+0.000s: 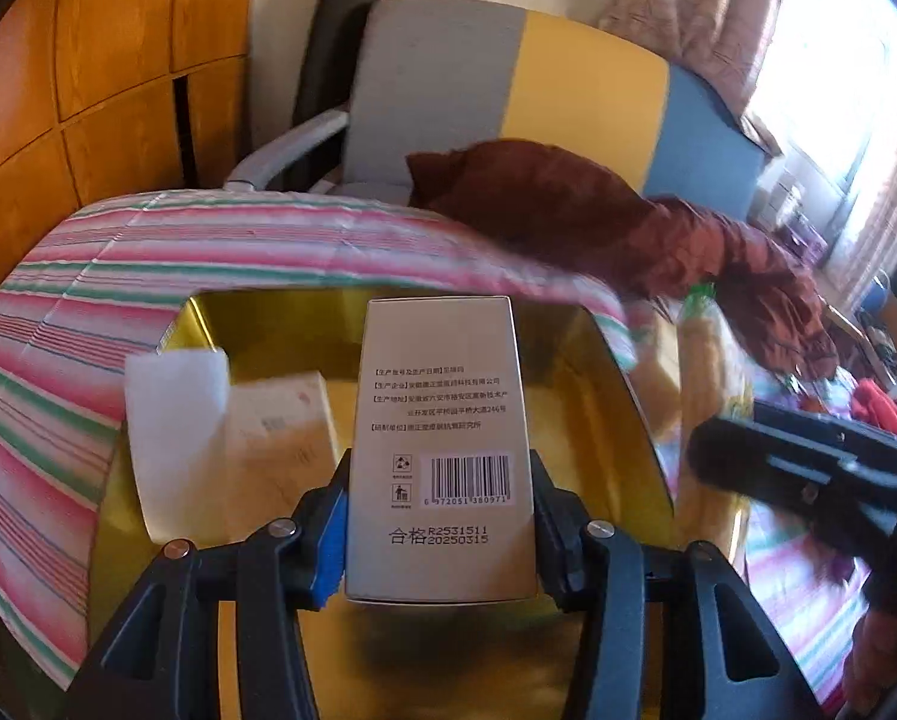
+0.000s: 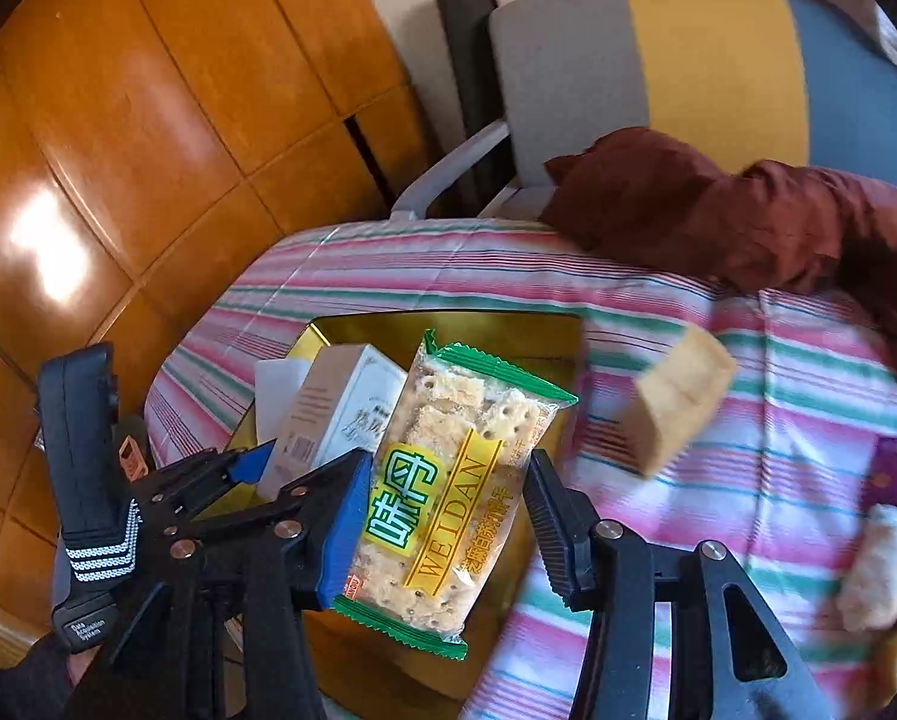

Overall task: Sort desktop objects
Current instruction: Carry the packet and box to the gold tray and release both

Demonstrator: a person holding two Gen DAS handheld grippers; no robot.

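The left hand-held gripper [image 1: 439, 531] clamps a grey barcoded carton [image 1: 440, 450] above the gold tray [image 1: 616, 396], frame centre. The right hand-held gripper [image 2: 448, 525] pinches a green-edged cracker packet [image 2: 448, 492] over the tray's right rim.

Beige barcode-printed carton [image 1: 440, 450] clamped over gold tin tray [image 1: 616, 420]; green-edged WEIDAN cracker packet [image 2: 448, 492] gripped above it.

Boxes [image 1: 280, 420] inside tin [image 1: 616, 396] on cloth [image 1: 148, 264]; block [image 2: 676, 402] perhaps right.
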